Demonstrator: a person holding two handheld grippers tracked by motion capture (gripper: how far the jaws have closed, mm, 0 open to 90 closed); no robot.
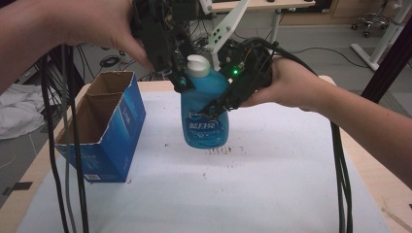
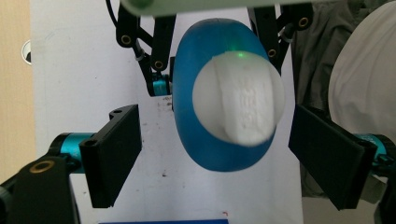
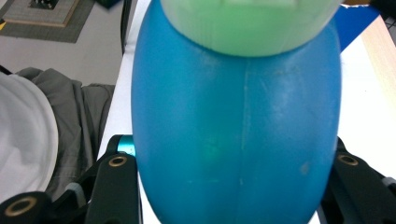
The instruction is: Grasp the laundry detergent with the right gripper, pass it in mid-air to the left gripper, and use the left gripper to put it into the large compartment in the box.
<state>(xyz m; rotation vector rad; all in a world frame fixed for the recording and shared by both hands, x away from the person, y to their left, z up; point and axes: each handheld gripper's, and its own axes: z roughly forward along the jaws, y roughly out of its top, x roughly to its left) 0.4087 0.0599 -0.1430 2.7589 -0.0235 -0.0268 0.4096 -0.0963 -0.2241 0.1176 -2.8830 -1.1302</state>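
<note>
While lifted above the table (image 1: 272, 160), blue bottle (image 1: 206, 109) between clamped right jaws; left jaws wide, empty.

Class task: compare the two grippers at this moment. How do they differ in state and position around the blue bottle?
The right gripper is shut on the bottle, clamping its body; the left gripper is open, jaws apart on either side of the white cap without touching. The left sits above the bottle, the right beside it. Both are black and hand-held.

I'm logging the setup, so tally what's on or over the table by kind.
Blue bottle: 1
Open blue carton: 1
Grippers: 2, left gripper and right gripper
Total: 4
</note>
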